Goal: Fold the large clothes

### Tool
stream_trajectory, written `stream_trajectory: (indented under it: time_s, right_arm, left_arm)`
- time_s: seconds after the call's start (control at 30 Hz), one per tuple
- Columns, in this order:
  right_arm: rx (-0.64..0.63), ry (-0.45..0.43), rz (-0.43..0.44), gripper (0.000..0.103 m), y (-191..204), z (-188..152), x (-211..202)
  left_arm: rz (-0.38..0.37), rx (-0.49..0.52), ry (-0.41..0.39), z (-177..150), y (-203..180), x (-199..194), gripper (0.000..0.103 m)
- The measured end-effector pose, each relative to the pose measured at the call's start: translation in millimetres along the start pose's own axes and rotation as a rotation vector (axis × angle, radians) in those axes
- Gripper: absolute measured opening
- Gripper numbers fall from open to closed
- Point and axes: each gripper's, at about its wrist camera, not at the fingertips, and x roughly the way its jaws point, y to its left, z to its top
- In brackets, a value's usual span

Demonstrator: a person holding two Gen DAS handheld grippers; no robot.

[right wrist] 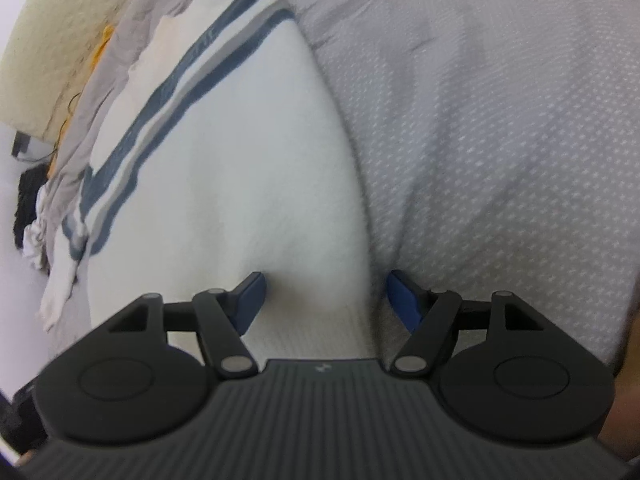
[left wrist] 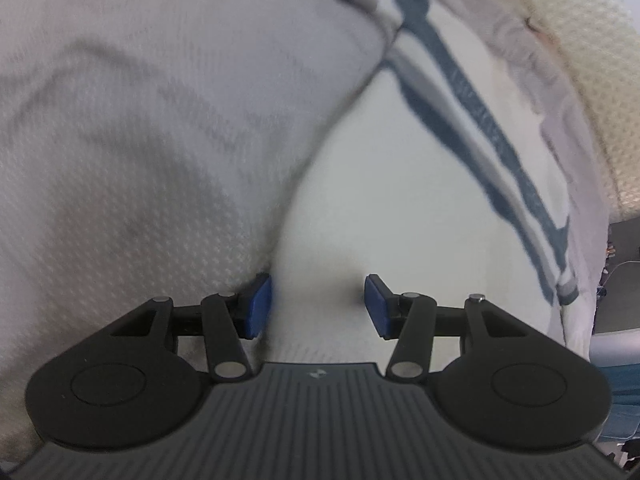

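Up close in the left wrist view, the left gripper [left wrist: 318, 306] points down at cloth with its jaws spread and nothing pinched; its blue pads [left wrist: 259, 306] show a gap between them. Under the gap lies a white garment [left wrist: 380, 208], soft and fleecy, with a ribbed hem near the fingers and dark blue and grey stripes [left wrist: 472, 92] along its far edge. A grey cloth [left wrist: 140, 140] with a fine dotted weave rises in a rounded fold on the left, its edge just beside the left pad. A cream knitted piece [left wrist: 580, 40] sits far right. No container shows.

Over in the right wrist view, the right gripper [right wrist: 326, 300] also stands spread, holding nothing. The white garment fills the middle, the grey cloth the right, its edge touching or just beside the right pad. The cream knit lies top left, with a dark bundle [right wrist: 28, 204] at the left edge.
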Motion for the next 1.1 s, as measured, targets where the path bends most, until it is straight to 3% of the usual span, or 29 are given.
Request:
stream_trajectory:
  time_s: [0.03,0.13,0.2,0.27,0.43,0.53,0.7,0.77,0.83,0.93,1.1]
  right_arm:
    - [0.005,0.009,0.026,0.066,0,-1,0]
    - [0.015,0.028,0.099,0.042,1,-4,-2]
    - [0.003,0.015,0.136,0.018,3,-3,-8]
    - [0.001,-0.007,0.178,0.012,3,-1,-16]
    - [-0.007,-0.118,0.263,0.009,6,11,-42]
    - [0.024,-0.159,0.272,0.009,1,18,-48]
    - [0.057,-0.152,0.220,0.009,-7,23,-41]
    - [0.051,-0.144,0.200,0.009,-12,23,-42]
    - [0.042,-0.127,0.175,0.009,-11,24,-40]
    - [0.005,-0.105,0.151,0.009,-8,25,-44]
    - [-0.119,-0.093,0.121,0.008,8,24,-68]
  left_arm:
    - [0.000,-0.009,0.003,0,1,4,0.056]
    - [-0.021,-0.020,0.012,-1,1,6,0.058]
    - [-0.062,-0.030,0.012,-4,3,5,0.059]
    - [-0.133,-0.030,0.003,-7,4,0,0.059]
    - [-0.290,0.010,-0.041,-17,-3,-12,0.059]
    - [-0.331,0.009,-0.001,-24,-5,-10,0.059]
    - [-0.218,0.023,0.142,-44,-12,7,0.058]
    - [-0.181,0.047,0.169,-53,-17,9,0.049]
    - [-0.144,0.089,0.167,-58,-20,8,0.026]
    - [-0.153,0.095,0.124,-56,-19,-7,0.019]
    - [-0.191,0.116,0.064,-48,-18,-51,0.015]
